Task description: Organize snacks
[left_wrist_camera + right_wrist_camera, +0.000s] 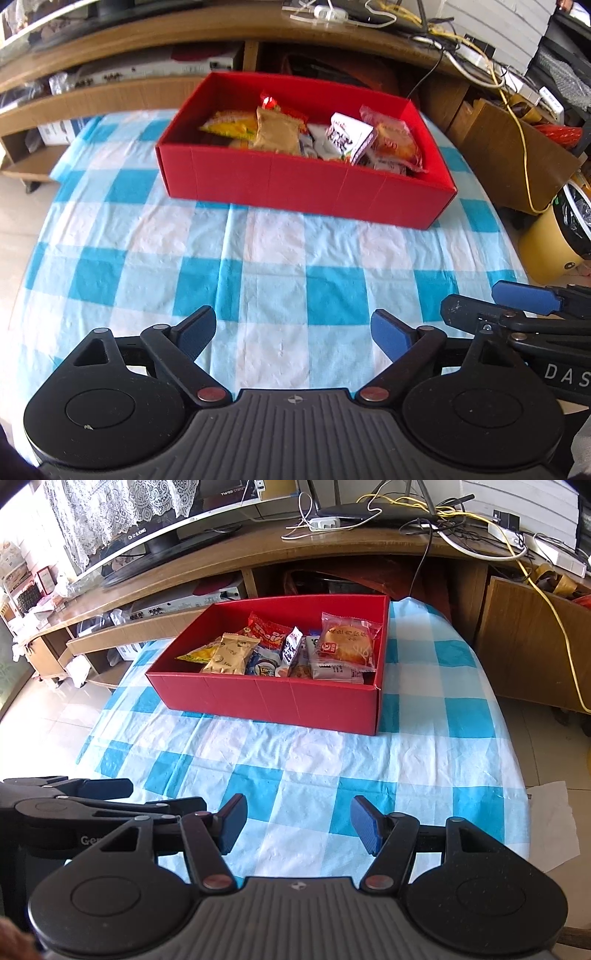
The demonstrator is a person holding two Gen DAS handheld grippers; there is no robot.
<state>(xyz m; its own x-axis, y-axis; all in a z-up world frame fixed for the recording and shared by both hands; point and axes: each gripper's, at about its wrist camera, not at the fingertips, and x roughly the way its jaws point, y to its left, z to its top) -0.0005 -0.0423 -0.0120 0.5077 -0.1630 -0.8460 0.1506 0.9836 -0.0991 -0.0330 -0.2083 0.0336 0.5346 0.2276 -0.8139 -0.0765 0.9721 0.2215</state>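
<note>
An open red box (295, 188) (266, 701) stands at the far side of a table under a blue-and-white checked cloth (277, 258) (332, 768). Inside lie several snack packets: a tan one (277, 133) (231, 653), a yellow one (229, 127), a white one (347, 138), a red one (267, 633) and a clear pack with a round pastry (347, 642). My left gripper (293, 332) hovers over the near cloth, open, with nothing between its blue pads. My right gripper (300, 819) is beside it, also open and empty, well short of the box.
A low wooden cabinet (332, 554) with cables and a power strip runs behind the table. A cardboard box (509, 155) and a yellow bin (550, 240) stand to the right. A sheet of white paper (550, 823) lies on the tiled floor by the table's right edge.
</note>
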